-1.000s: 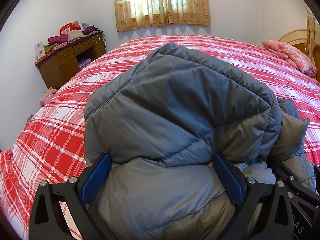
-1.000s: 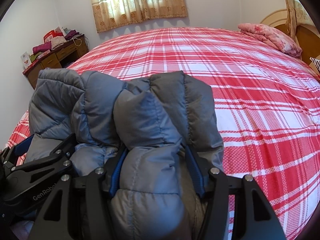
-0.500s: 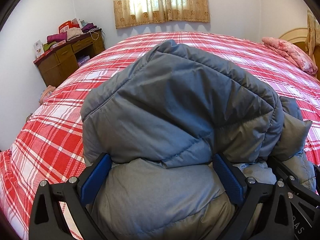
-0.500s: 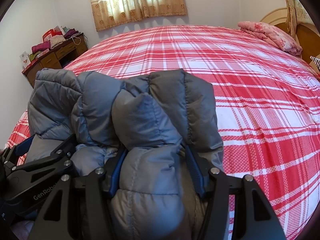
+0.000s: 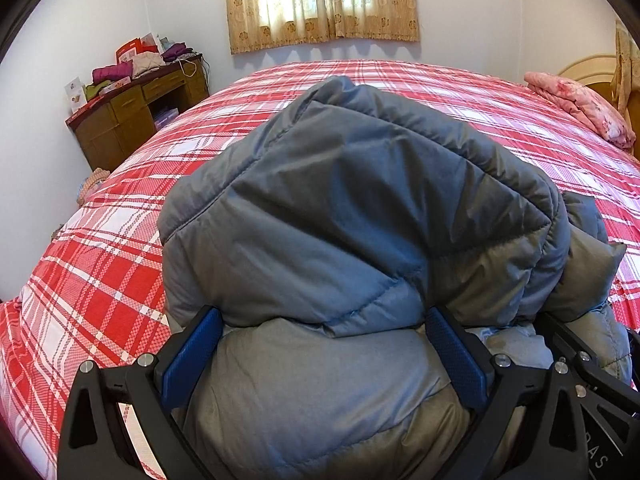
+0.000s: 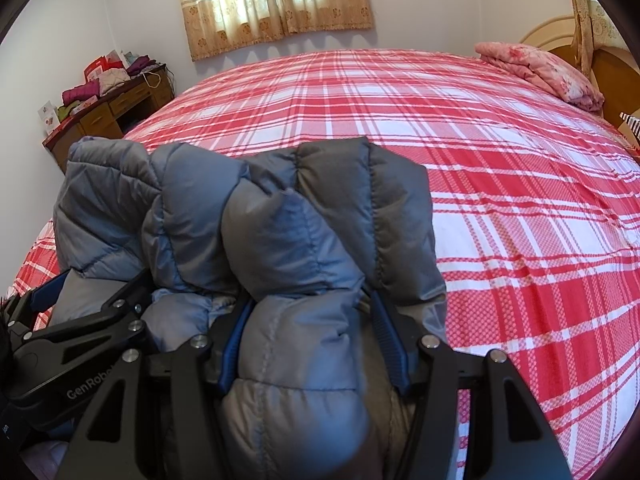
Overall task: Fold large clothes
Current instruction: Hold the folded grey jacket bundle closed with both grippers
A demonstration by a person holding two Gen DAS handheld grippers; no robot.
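Bed fills both views, covered edge to edge by a red-and-white plaid cover, mostly flat with faint creases on the right side. Grey puffer jacket bunched in a mound at the near edge; whether it rests on the cover or is lifted clear, cannot tell. Pink floral quilt, folded, lies on the cover at the far right corner, by the wooden headboard. Rest of the cover bare. Far left beside the bed, a brown tabletop piled with folded clothes and boxes.
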